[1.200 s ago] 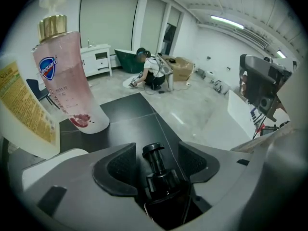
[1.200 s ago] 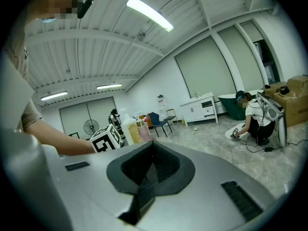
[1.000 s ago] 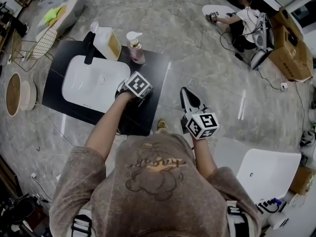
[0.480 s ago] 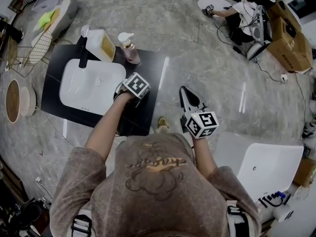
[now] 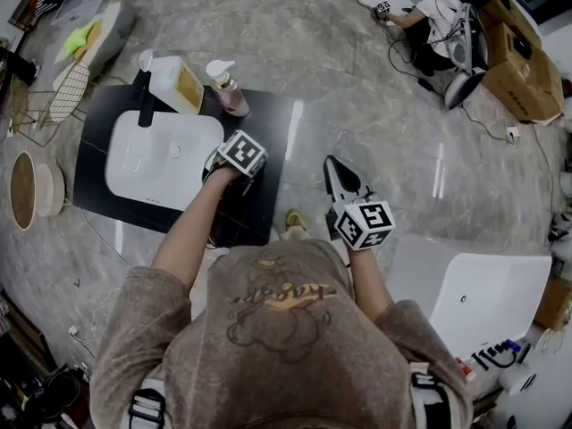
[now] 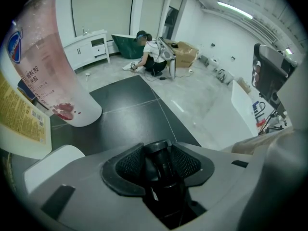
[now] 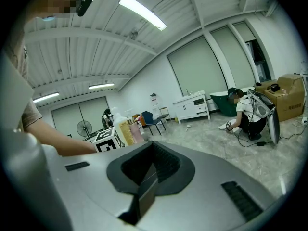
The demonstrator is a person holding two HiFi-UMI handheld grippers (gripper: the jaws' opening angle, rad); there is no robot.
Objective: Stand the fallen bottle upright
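Bottle (image 6: pixel 166 189) — black, its top is seen wedged between L jaws, over black counter (image 5: pixel 273 119), just beside white basin (image 5: pixel 152 164). L gripper (image 6: pixel 162 150) has just been closing — pads now pressed on bottle. R gripper (image 5: pixel 336 170) is held clenched, empty, off the counter.

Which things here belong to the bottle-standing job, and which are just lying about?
Job: black bottle; left gripper, its jaws just closing on that bottle; black table.
Lying about: sink; white jug; pink pump bottle; right gripper, shut and empty.
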